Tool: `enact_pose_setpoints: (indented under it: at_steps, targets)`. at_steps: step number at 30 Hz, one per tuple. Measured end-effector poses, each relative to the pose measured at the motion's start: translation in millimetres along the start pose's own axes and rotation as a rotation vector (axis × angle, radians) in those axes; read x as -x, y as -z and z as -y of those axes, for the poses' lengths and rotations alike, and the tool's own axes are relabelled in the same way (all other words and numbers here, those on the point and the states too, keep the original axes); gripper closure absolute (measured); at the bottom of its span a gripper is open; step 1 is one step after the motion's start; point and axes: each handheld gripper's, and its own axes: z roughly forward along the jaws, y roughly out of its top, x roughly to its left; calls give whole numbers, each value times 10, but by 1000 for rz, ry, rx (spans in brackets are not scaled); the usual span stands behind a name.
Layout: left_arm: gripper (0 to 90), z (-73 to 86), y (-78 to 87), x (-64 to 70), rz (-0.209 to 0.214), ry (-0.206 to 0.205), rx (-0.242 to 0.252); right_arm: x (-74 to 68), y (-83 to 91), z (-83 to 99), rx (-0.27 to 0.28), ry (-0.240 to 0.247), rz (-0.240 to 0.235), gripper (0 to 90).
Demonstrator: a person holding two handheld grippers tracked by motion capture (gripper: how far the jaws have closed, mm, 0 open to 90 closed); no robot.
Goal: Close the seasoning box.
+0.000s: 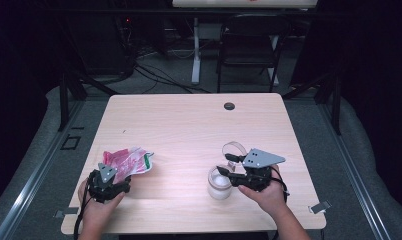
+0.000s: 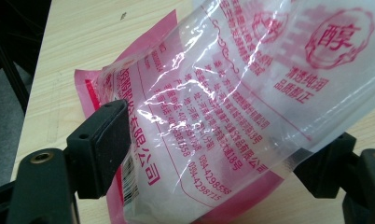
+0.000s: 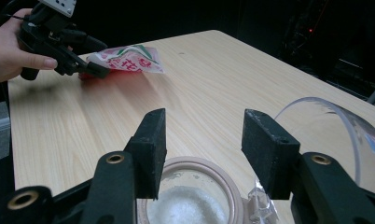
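Pink-printed clear plastic makes up the bag (image 2: 232, 93) that is seen between the jaws of the left gripper (image 1: 109, 182), which stand wide on either side of it; whether they press it cannot be told. The bag's far end is rested on the wooden table (image 1: 189, 125). Directly below the right gripper (image 3: 202, 140), whose jaws are spread apart and empty, a glass jar (image 3: 195, 205) of white grains is found, with a clear lid (image 3: 335, 121) just beside it.
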Motion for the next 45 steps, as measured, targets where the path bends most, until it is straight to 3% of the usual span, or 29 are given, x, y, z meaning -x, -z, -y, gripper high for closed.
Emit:
enact_pose_setpoints:
  at_steps: [8,19,31,45]
  targets:
    - [214,-60,108,76,27,-14,36,4,24,-22,7,4,8,497]
    - [216,-183,219,400,106,-95,78,24,90,-62,16,-6,36,496]
    - [251,-263,268,578,143,-119,94,32,173,-111,18,-14,55,504]
    - [293,-286,291,653,161,-119,110,152,434,-215,32,-45,137,542]
